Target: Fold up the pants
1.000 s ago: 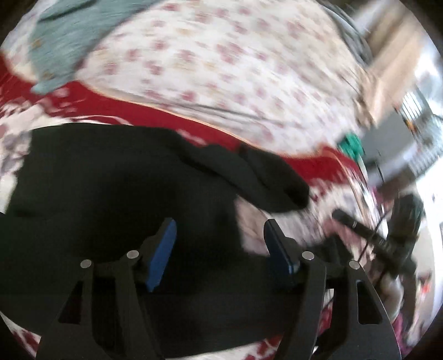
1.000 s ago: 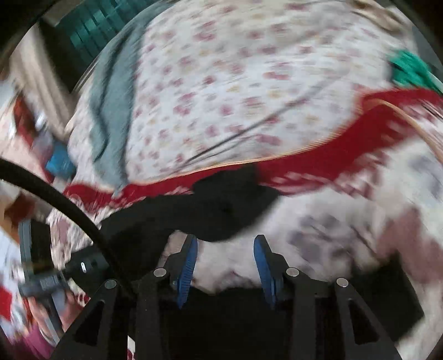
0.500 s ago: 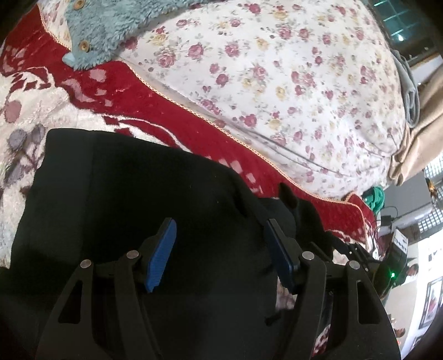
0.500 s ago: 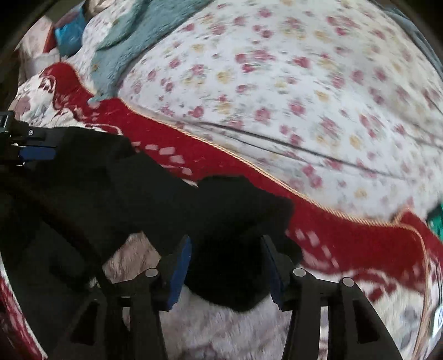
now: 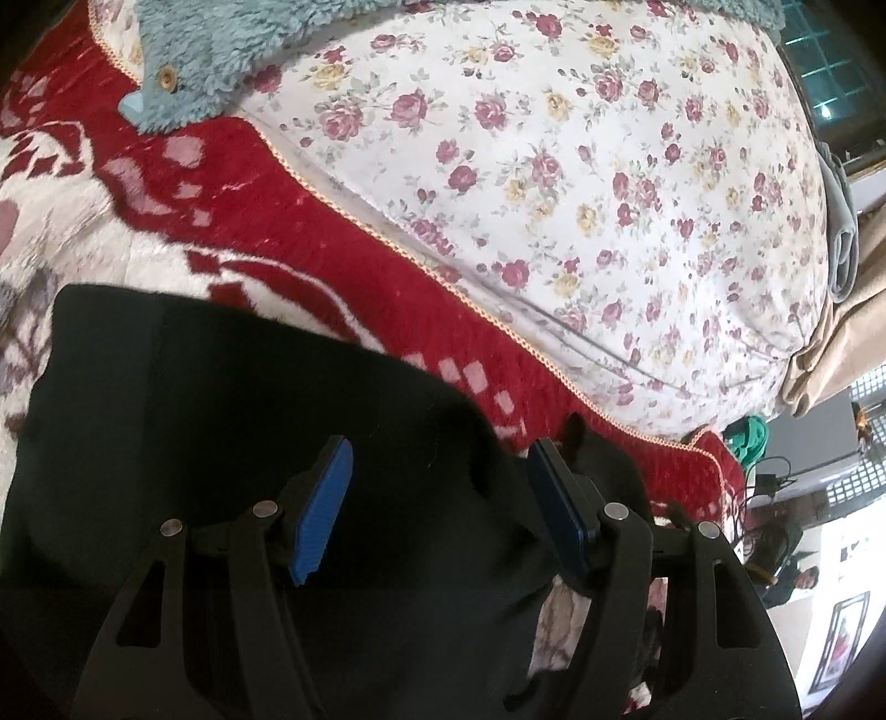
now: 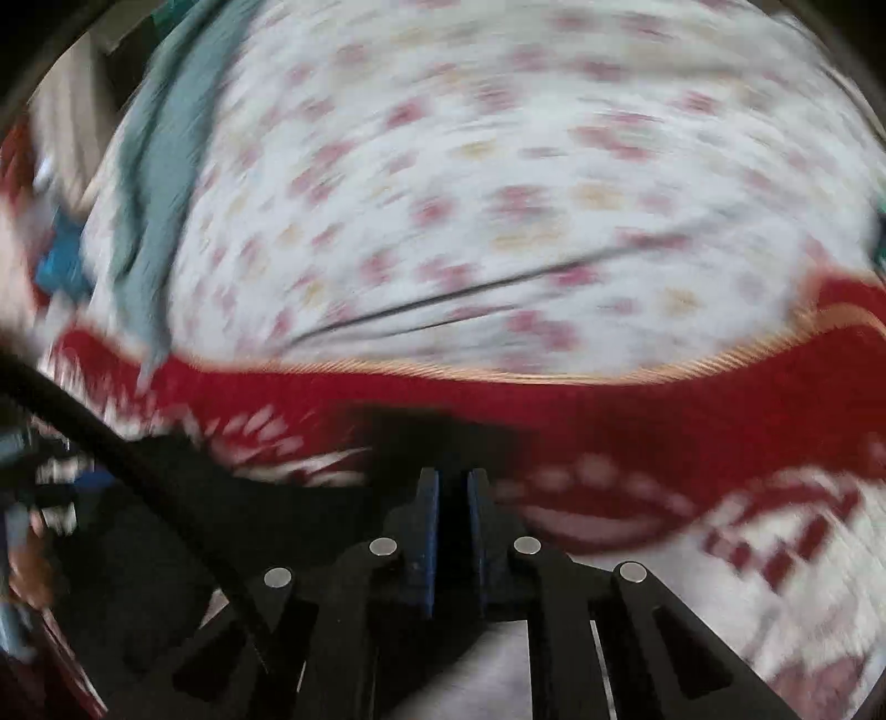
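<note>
My view: bed with a floral quilt (image 5: 581, 183) at the back and a red-and-white patterned blanket (image 5: 266, 221) in front of it. A teal fluffy garment (image 5: 210, 50) lies on the quilt's far left edge. The black pants (image 5: 232, 443) lie spread on the blanket, filling the lower left of my left camera. My left gripper (image 5: 437, 515) hangs over them with its blue fingers (image 5: 324, 515) wide apart, nothing pinched, fabric under and between them. My right gripper (image 6: 453, 531) has its fingers together, clamped on a black fold of the pants (right view is heavily motion-blurred, so the exact part is unclear). A black cable (image 6: 138, 471) crosses the lower left of that view
</note>
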Available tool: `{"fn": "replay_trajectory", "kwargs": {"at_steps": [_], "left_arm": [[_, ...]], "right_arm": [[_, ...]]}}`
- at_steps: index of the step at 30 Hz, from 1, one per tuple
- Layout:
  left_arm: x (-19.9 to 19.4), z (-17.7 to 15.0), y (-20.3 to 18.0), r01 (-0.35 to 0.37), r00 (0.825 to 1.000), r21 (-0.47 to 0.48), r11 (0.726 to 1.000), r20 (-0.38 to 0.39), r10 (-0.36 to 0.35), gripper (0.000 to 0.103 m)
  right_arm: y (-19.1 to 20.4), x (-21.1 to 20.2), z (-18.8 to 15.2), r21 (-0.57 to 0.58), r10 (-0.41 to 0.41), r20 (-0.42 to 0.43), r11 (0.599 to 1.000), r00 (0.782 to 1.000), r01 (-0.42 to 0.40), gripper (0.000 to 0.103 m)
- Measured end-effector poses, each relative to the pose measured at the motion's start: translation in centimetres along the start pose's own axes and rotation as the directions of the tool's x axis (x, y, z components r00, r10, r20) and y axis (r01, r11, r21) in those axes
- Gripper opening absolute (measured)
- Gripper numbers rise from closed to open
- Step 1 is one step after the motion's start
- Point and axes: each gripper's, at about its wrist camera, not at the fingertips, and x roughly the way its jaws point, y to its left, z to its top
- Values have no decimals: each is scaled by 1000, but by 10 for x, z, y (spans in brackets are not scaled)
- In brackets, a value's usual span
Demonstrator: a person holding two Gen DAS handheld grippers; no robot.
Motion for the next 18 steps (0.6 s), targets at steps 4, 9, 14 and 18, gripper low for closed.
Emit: {"fn": "replay_trajectory", "kwargs": {"at_steps": [4,9,14,18], "left_arm": [[9,3,-3,1,1000,-23,1000,-17,-1,66],[28,3,-3,40,996,-97,995,-81,-48,66],[37,8,-11,-3,997,-103,995,-73,-4,66],[44,13,-11,-82,994,-121,989,-79,72,66]], "right_arm": [[-61,-20,-1,163,-67,5,985,998,66,9],[-45,-39,0,139,142,52,979,988,-148,36],[18,-32,7,4,287,-5,958,958,-287,49],[40,-22,12,0,285,-36,958,958,-285,49]]}}
